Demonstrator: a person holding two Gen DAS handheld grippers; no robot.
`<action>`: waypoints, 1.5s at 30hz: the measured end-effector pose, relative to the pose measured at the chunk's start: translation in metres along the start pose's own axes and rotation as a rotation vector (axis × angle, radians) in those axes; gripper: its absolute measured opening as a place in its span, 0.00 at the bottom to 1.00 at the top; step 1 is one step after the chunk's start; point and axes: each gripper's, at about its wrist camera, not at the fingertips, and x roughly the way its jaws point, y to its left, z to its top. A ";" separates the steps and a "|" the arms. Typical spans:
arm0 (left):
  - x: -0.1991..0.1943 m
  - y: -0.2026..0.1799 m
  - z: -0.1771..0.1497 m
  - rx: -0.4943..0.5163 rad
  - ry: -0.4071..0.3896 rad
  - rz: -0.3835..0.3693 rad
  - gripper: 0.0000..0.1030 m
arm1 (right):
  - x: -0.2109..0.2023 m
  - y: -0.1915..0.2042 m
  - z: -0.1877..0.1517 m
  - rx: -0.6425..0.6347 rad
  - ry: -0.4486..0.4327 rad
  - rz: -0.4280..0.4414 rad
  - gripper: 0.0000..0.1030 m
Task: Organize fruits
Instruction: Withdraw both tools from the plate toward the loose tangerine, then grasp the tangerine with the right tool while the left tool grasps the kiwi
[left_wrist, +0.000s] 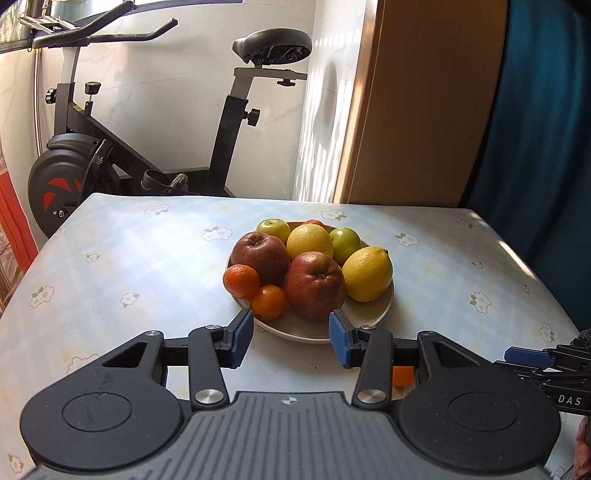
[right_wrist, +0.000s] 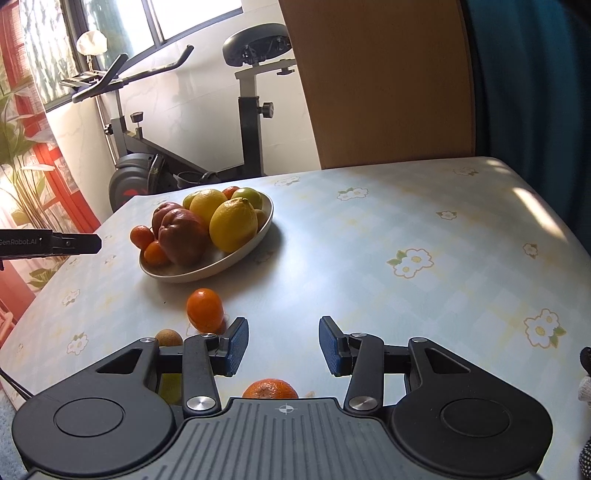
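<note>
Reading "GenRobot.AI" on left tongs (right_wrist: 94, 243); "DAS" on right tongs (left_wrist: 524, 356).

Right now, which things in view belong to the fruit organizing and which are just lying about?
Belongs:
- plate of fruit
- loose tangerine on table
- orange near right gripper
- brown fruit
- left gripper

Lying about:
- exercise bike
- wooden panel
- floral tablecloth

Exercise bike (left_wrist: 147, 122) before white wall (left_wrist: 177, 92), window (right_wrist: 122, 29) (sunlit), wooden panel (left_wrist: 424, 103), flowered tablecloth (right_wrist: 406, 240).
</note>
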 end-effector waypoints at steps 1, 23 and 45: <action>0.000 0.000 -0.001 0.000 0.001 -0.002 0.46 | 0.000 0.000 -0.001 -0.001 0.007 0.002 0.39; 0.009 0.000 -0.005 0.004 0.045 -0.061 0.46 | 0.001 0.011 -0.019 -0.052 0.128 0.023 0.39; 0.057 -0.010 -0.016 -0.038 0.283 -0.225 0.44 | 0.010 0.013 -0.006 -0.056 0.115 0.031 0.33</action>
